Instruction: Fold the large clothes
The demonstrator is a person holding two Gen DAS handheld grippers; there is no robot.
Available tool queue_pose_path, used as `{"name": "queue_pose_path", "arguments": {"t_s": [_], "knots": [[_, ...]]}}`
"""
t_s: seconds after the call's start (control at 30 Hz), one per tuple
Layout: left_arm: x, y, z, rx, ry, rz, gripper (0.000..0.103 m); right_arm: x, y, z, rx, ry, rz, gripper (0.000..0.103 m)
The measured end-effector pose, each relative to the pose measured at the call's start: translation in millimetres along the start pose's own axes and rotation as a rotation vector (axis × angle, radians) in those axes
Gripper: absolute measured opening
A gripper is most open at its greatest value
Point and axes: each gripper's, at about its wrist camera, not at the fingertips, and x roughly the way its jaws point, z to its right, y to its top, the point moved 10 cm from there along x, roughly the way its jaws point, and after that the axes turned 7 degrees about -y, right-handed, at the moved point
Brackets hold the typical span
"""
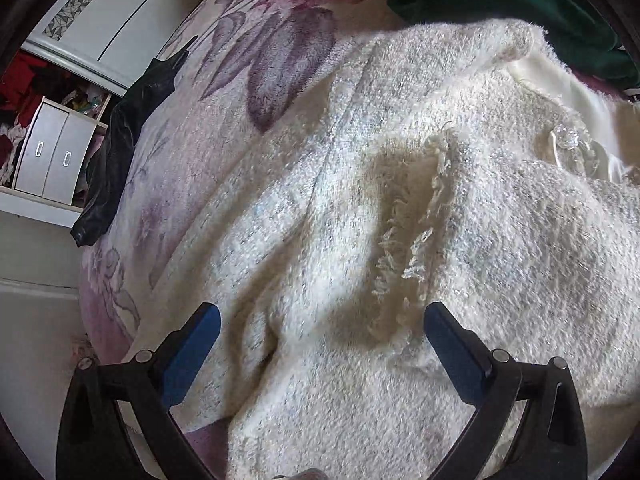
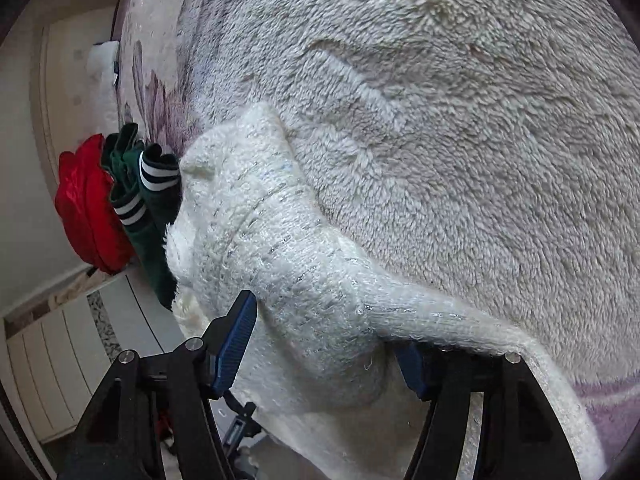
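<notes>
1. Blue-padded fingers (image 1: pixel 192 356) of the left gripper (image 1: pixel 320 340) stand wide apart low in the left wrist view, angled down over a white fuzzy garment (image 1: pixel 400 220), with nothing between them.
2. That garment lies rumpled on a plush floral blanket (image 1: pixel 240 60); a fringed edge (image 1: pixel 416 240) runs toward the gap between the fingers, and a clear button (image 1: pixel 566 138) shows near the satin lining at the right.
3. Right gripper (image 2: pixel 328 344): its fingers are spread, a fold of the white fuzzy garment (image 2: pixel 280 240) bunched between them and draped over the right finger, which is mostly hidden. I cannot tell whether the pads press the cloth.
4. A green striped garment (image 2: pixel 144 200) and a red one (image 2: pixel 84 200) lie at the bed's edge, beyond the white fold.
5. A black garment (image 1: pixel 120 140) hangs off the blanket's left side, near white drawers (image 1: pixel 52 152).
</notes>
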Motion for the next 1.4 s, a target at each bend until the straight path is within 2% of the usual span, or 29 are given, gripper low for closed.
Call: {"name": "queue_pose_path", "arguments": {"t_s": [0.07, 0.17, 0.23, 0.3, 0.37, 0.4, 0.47, 0.53, 0.63, 0.73, 0.8, 0.87, 0.9, 0.93, 0.97, 1.03, 1.1, 1.2, 1.27, 1.37, 1.4], "knots": [[20.7, -0.2, 0.3, 0.013, 0.016, -0.026, 0.103, 3.0, -9.1, -2.6, -0.01, -0.038, -0.018, 0.067], [28.1, 8.2, -5.3, 0.018, 0.016, -0.021, 0.103, 2.5, -35.3, -7.8, -0.066, -0.122, -0.033, 0.067], [20.2, 8.2, -12.4, -0.005, -0.015, -0.032, 0.103, 0.2, -53.3, -5.8, -0.124, -0.199, -0.03, 0.067], [1.9, 1.0, -28.7, -0.036, -0.038, -0.004, 0.103, -5.7, -61.8, -3.2, -0.229, -0.298, -0.01, 0.068], [-16.0, -19.3, -52.0, -0.091, -0.073, 0.0, 0.103, -6.1, -89.1, -11.0, -0.336, -0.395, 0.001, 0.068], [-23.1, -34.1, -67.4, -0.13, -0.092, -0.006, 0.103, -2.8, -102.9, -16.1, -0.373, -0.415, -0.004, 0.068], [-29.3, -70.7, -103.0, -0.231, -0.127, -0.045, 0.103, 7.1, -134.1, -23.2, -0.417, -0.437, -0.034, 0.068], [-22.3, -116.0, -139.7, -0.359, -0.185, -0.136, 0.103, 20.0, -165.3, -23.0, -0.452, -0.465, -0.075, 0.068], [-0.7, -182.9, -186.0, -0.619, -0.307, -0.246, 0.103, 53.6, -177.5, -35.7, -0.466, -0.532, -0.112, 0.068], [28.2, -228.3, -225.9, -0.86, -0.406, -0.268, 0.103, 72.9, -196.3, -38.6, -0.483, -0.586, -0.114, 0.068], [48.6, -244.7, -249.7, -1.035, -0.488, -0.233, 0.102, 85.9, -207.3, -46.5, -0.508, -0.612, -0.101, 0.068], [71.5, -253.9, -275.3, -1.181, -0.525, -0.178, 0.091, 96.0, -215.0, -52.0, -0.529, -0.642, -0.081, 0.068], [82.4, -258.6, -287.1, -1.222, -0.503, -0.171, 0.066, 106.5, -216.1, -57.6, -0.533, -0.647, -0.076, 0.068], [92.9, -262.2, -297.2, -1.267, -0.495, -0.166, 0.054, 111.8, -220.7, -58.7, -0.536, -0.654, -0.071, 0.068], [99.4, -262.0, -306.7, -1.318, -0.506, -0.139, 0.049, 116.9, -225.5, -59.0, -0.532, -0.664, -0.067, 0.068], [100.9, -253.4, -322.0, -1.336, -0.478, -0.087, 0.026, 125.2, -236.2, -57.6, -0.516, -0.674, -0.07, 0.068], [93.3, -230.6, -336.6, -1.254, -0.43, -0.005, 0.019, 129.9, -245.8, -57.1, -0.518, -0.69, -0.061, 0.068], [84.8, -196.9, -364.7, -1.182, -0.399, 0.125, 0.019, 142.1, -264.6, -65.5, -0.552, -0.709, -0.048, 0.068], [89.3, -182.2, -380.9, -1.179, -0.431, 0.174, 0.02, 145.4, -275.2, -67.3, -0.574, -0.718, -0.047, 0.068], [107.8, -189.8, -368.9, -1.187, -0.55, 0.129, 0.027, 159.3, -292.5, -77.4, -0.594, -0.726, -0.055, 0.068], [110.5, -198.3, -361.8, -1.207, -0.599, 0.121, 0.033, 163.3, -297.0, -79.4, -0.598, -0.722, -0.06, 0.068]]}}
